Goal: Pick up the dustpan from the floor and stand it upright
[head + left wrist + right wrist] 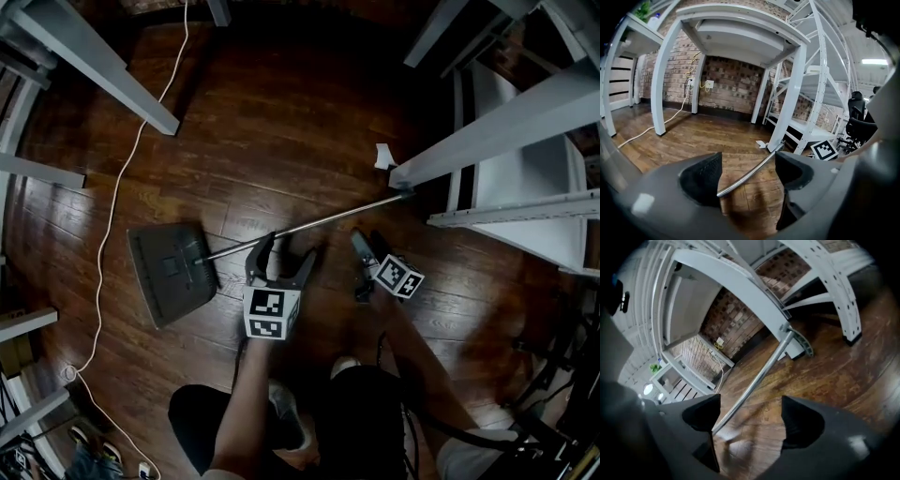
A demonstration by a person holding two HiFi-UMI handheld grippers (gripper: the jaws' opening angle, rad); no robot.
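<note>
Dustpan seen from the head view: a dark grey plastic dustpan [169,272] lies flat on the dark wooden plank floor [281,141], at 9 o'clock from the left gripper [281,258]; its long steel handle [328,222] runs toward 2 o'clock to a white metal frame leg [487,131]; the right gripper [367,246] hovers at 3 o'clock of the left one, its cube [398,277] printed with black-and-white square markers. Left gripper view: jaws apart; the handle [750,172] passes between them, close to the left pad. Right gripper view: jaws likewise spread; the handle [759,373] slants from 7 to 1 o'clock between them, ungripped.
</note>
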